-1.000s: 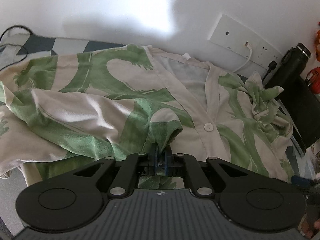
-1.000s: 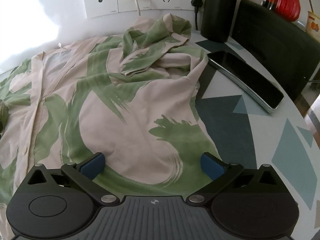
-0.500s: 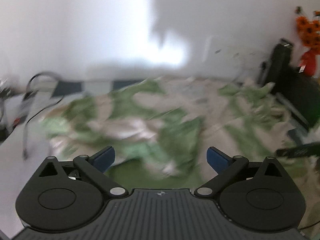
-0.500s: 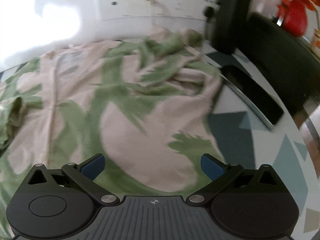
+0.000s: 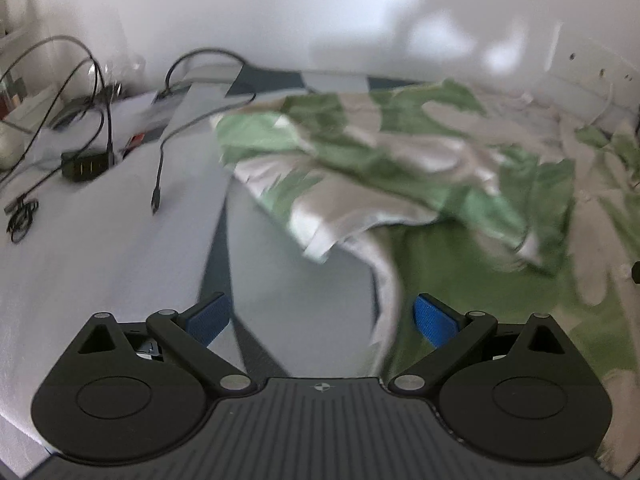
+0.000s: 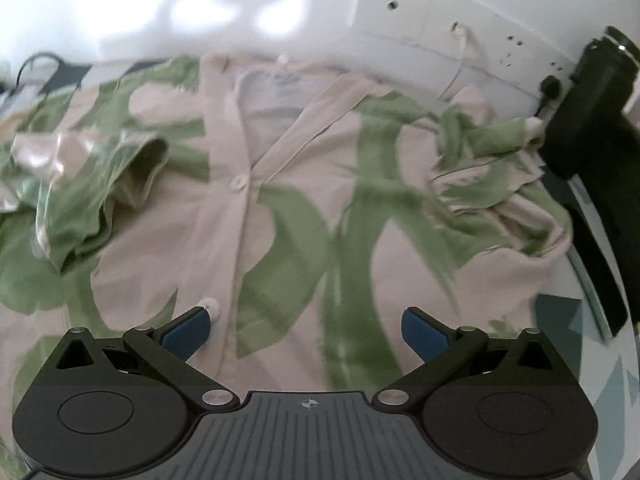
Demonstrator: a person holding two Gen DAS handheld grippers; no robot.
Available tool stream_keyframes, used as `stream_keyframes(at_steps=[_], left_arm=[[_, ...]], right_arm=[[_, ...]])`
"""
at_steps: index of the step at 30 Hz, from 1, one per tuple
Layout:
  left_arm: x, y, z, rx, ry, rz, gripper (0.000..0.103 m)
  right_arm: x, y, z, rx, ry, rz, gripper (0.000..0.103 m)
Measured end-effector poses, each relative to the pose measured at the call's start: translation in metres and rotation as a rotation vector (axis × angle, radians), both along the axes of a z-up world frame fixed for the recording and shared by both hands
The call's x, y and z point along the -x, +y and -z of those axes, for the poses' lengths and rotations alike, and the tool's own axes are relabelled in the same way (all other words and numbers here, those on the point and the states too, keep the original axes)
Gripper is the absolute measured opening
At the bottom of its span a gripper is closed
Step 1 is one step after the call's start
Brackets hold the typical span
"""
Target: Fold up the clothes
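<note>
Left wrist view: the left gripper (image 5: pixel 322 320) has its jaws spread wide with nothing between the blue pads (image 5: pixel 208 316); it hangs over the table (image 5: pixel 100 248) at the edge of the garment. The green-and-cream shirt (image 5: pixel 420 168) lies crumpled across the right half of the frame, its near hem running just beside the right-hand pad, with a folded-over sleeve lying on top of it. Several black cables (image 5: pixel 160 168) and a small black adapter (image 5: pixel 86 166) lie on the table to the left, well apart from the cloth; the frame is motion-blurred. Right wrist view: the right gripper (image 6: pixel 306 330) likewise stands wide open and grasps nothing, poised above the shirt (image 6: pixel 304 216), which lies front-up with its button placket (image 6: pixel 240 184) running down the middle and a sleeve bunched at either side. A white socket panel (image 6: pixel 440 20) is on the wall behind, and a dark bottle (image 6: pixel 588 108) stands at the far right beside the bunched sleeve.
</note>
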State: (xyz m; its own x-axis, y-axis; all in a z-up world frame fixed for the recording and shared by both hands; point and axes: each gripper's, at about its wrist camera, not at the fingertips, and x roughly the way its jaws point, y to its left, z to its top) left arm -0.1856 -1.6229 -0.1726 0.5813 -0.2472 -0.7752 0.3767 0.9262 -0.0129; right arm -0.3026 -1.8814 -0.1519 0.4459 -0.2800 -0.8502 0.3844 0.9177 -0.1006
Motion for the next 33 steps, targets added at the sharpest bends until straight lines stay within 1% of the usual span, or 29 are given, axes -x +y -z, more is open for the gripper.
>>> stream_keyframes(at_steps=[7,11,17,24,28,33], left_arm=[[0.006,0.005,0.005,0.018,-0.027,0.002,0.103],[0.007,0.004,0.005,0.019,-0.033,-0.014,0.103],[0.008,0.003,0.005,0.013,-0.033,-0.033,0.103],[0.013,0.005,0.008,0.023,-0.068,-0.022,0.103],[0.018,0.005,0.01,0.027,-0.093,-0.039,0.103],[0.019,0.005,0.009,0.028,-0.097,-0.043,0.103]], right_arm=[[0.001,0.0,0.006,-0.027,-0.025,-0.004,0.102],[0.005,-0.003,0.008,-0.044,-0.046,0.0,0.102],[0.011,-0.001,0.009,-0.035,-0.08,0.013,0.102],[0.016,-0.001,0.011,-0.047,-0.107,0.039,0.102],[0.019,-0.001,0.013,-0.049,-0.121,0.043,0.102],[0.024,0.001,0.015,-0.039,-0.149,0.049,0.102]])
